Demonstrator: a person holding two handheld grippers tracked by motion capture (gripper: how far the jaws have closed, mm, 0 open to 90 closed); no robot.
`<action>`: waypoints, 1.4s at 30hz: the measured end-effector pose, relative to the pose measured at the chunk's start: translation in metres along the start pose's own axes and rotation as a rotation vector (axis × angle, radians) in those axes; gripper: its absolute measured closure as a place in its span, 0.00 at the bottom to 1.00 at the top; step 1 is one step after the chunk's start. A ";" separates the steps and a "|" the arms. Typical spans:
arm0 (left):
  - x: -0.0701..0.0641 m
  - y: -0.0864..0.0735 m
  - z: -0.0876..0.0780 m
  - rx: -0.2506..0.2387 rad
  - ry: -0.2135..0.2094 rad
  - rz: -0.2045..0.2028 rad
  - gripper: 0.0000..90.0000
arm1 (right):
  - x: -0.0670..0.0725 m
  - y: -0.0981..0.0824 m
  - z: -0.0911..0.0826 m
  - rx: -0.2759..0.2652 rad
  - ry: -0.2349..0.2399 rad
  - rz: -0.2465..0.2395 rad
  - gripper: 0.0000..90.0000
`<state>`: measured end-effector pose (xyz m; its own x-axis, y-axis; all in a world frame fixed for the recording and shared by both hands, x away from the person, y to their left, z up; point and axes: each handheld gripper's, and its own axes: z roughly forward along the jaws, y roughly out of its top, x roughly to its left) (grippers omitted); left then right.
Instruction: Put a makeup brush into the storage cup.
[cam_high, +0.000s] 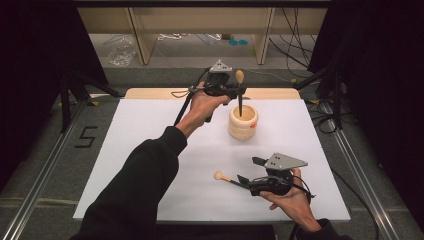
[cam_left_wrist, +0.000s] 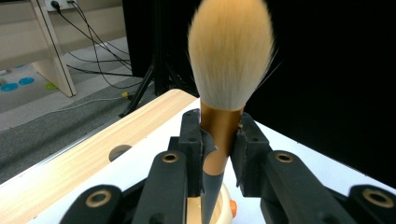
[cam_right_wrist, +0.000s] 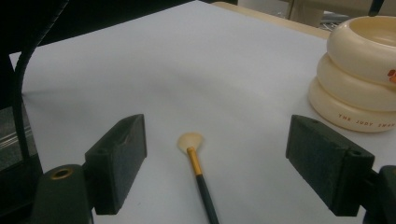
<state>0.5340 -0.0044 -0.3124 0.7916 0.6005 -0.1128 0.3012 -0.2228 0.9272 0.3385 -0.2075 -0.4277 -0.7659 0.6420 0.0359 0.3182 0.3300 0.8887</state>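
My left gripper (cam_high: 239, 93) is shut on a makeup brush (cam_high: 240, 87) and holds it upright over a cream ribbed cup (cam_high: 243, 123). The dark handle tip reaches down into the cup's mouth. In the left gripper view the fluffy tan head (cam_left_wrist: 231, 51) stands above the jaws, which clamp the gold ferrule (cam_left_wrist: 219, 135). A second, smaller brush (cam_high: 225, 178) lies flat on the white mat, head toward the left. My right gripper (cam_high: 250, 170) hovers open at its handle end. In the right gripper view that brush (cam_right_wrist: 195, 156) lies between the wide-apart pads (cam_right_wrist: 119, 158), untouched.
The white mat (cam_high: 150, 150) covers a wooden table (cam_high: 150, 93). The cup (cam_right_wrist: 359, 79) stands at the right of the right gripper view. Dark curtains and stand legs flank the table, and cables lie on the floor behind it.
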 end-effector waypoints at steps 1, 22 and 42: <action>0.000 0.000 0.002 -0.007 0.004 -0.004 0.84 | 0.000 0.000 0.000 0.000 0.000 0.000 0.24; 0.005 -0.013 0.030 0.026 0.025 0.002 0.84 | 0.001 0.000 0.002 -0.010 0.013 0.000 0.24; 0.009 -0.037 0.044 0.080 0.034 0.005 0.83 | 0.001 0.000 0.001 0.001 0.011 0.000 0.24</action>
<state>0.5535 -0.0247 -0.3633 0.7752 0.6245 -0.0949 0.3399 -0.2857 0.8960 0.3386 -0.2063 -0.4282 -0.7723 0.6340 0.0407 0.3183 0.3307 0.8884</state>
